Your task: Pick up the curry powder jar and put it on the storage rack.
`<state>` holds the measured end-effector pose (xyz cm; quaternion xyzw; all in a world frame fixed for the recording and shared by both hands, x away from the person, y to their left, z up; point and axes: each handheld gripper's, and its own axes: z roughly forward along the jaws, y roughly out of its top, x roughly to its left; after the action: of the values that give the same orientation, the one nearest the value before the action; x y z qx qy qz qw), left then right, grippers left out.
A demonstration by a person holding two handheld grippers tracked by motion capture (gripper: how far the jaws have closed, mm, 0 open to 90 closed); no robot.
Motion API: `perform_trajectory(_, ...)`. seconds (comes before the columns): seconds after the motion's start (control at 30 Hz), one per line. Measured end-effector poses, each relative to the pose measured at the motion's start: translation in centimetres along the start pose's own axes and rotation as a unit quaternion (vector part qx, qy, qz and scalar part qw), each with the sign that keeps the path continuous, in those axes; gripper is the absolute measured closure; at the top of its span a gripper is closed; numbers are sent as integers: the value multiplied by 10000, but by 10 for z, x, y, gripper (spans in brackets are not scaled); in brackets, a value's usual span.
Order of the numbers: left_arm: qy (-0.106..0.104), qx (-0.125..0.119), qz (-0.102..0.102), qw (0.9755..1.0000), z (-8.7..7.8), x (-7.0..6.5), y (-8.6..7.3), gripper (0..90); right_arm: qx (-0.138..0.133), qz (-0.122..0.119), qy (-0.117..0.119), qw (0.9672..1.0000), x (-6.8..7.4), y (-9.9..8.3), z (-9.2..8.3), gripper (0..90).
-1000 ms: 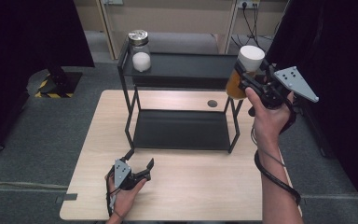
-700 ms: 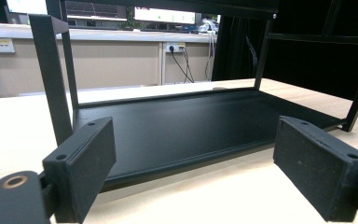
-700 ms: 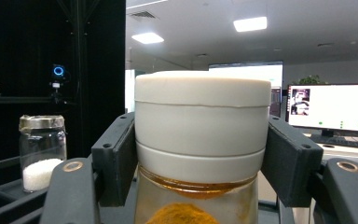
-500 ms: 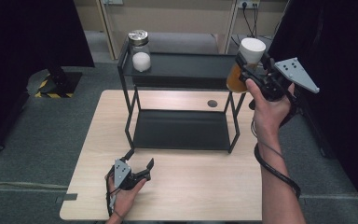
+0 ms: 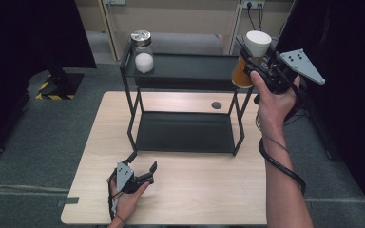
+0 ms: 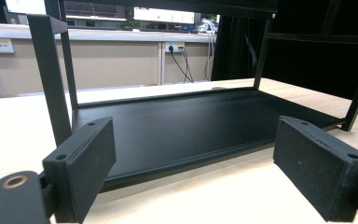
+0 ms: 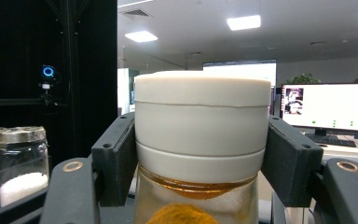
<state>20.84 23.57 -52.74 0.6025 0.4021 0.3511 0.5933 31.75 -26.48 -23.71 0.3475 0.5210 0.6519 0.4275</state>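
My right gripper point(image 5: 253, 61) is shut on a glass jar with a white lid and orange powder point(image 5: 248, 59), held in the air beside the right end of the black two-shelf rack's top shelf point(image 5: 185, 71). In the right gripper view both pads clamp the jar's white lid point(image 7: 201, 123). A second jar with a metal lid and white powder point(image 5: 142, 52) stands on the top shelf's left end, and appears again point(image 7: 21, 163) at the far left. My left gripper point(image 5: 141, 166) rests open on the table before the rack, jaws wide apart facing the lower shelf point(image 6: 182, 126).
The wooden table point(image 5: 209, 190) carries the rack at its back half. A dark round hole point(image 5: 216, 105) sits in the tabletop behind the lower shelf. Black curtains hang at both sides, and grey floor surrounds the table.
My right hand has lifted the orange jar up and slightly away, from beside the rack's right post to top-shelf height. The left gripper has stayed put.
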Motion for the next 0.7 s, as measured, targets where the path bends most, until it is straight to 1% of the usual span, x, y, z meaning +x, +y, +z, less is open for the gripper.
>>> perform_trajectory(0.47,-9,-1,-14,10000,0,1,0,124,83,88,-139,9998,-4,-1,15,343)
perform_trajectory(0.7,-11,-1,-5,10000,0,0,0,123,139,63,-169,9997,-6,1,21,343)
